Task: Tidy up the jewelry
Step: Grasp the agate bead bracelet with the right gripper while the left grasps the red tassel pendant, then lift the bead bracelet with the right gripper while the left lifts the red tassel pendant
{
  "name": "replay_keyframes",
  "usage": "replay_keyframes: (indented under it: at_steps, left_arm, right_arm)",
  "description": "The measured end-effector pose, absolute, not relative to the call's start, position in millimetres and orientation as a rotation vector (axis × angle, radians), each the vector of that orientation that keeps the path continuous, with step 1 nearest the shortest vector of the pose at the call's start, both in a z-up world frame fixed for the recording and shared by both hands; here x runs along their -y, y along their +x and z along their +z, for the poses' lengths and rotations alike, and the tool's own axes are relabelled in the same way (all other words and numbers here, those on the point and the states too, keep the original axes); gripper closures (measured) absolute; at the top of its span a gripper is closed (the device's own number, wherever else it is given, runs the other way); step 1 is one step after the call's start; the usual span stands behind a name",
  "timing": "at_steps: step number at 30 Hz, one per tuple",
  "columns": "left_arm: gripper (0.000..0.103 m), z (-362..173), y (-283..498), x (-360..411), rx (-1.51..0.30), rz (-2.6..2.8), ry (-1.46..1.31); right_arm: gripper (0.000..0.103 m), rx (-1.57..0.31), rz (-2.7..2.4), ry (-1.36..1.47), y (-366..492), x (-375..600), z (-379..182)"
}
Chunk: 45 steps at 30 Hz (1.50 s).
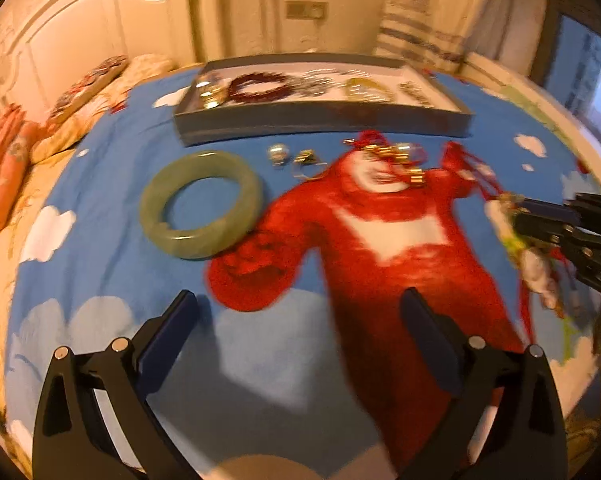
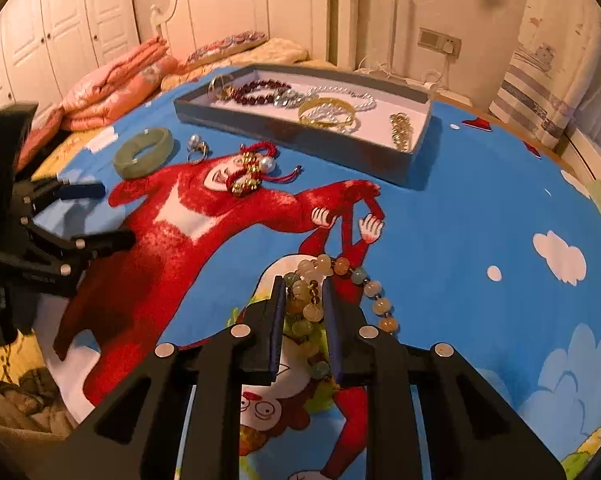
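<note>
Plenty of bare blue bedspread lies under my left gripper, its jaws spread wide with nothing between them, the green jade bangle just ahead on the left, two rings and a red corded charm beyond it, and the grey tray's near wall closing off the far side. One view over, my right gripper has its pads pinched onto a beaded bracelet of pale cream, amber and green beads on the bedspread, open cloth to its right and the tray, well apart, already holding dark red beads, pearls and a gold bangle.
</note>
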<state>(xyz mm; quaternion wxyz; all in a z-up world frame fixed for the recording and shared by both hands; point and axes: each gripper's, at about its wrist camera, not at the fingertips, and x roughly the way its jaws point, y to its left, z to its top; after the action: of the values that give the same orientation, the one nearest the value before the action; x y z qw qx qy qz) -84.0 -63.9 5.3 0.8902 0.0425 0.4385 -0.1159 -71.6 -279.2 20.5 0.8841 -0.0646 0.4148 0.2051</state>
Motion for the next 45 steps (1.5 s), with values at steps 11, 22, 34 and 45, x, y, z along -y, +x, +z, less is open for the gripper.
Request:
replay_keyframes:
  at_steps: [11, 22, 34, 45]
  left_arm:
    - [0.027, 20, -54, 126, -0.846, -0.415, 0.133]
    - [0.077, 9, -3, 151, -0.871, -0.385, 0.2]
    - [0.091, 26, -51, 116, -0.819, -0.372, 0.137]
    - [0.091, 46, -73, 115, -0.77, -0.385, 0.145]
  right_arm:
    - [0.083, -0.776, 0.456, 0.055, -79, 309, 33]
    - [0.083, -0.748, 0.486, 0.088, -84, 312, 33]
    - [0.083, -0.709, 0.503, 0.121, -90, 318, 37]
    - [0.083, -0.646, 0.535, 0.167, -103, 320, 58]
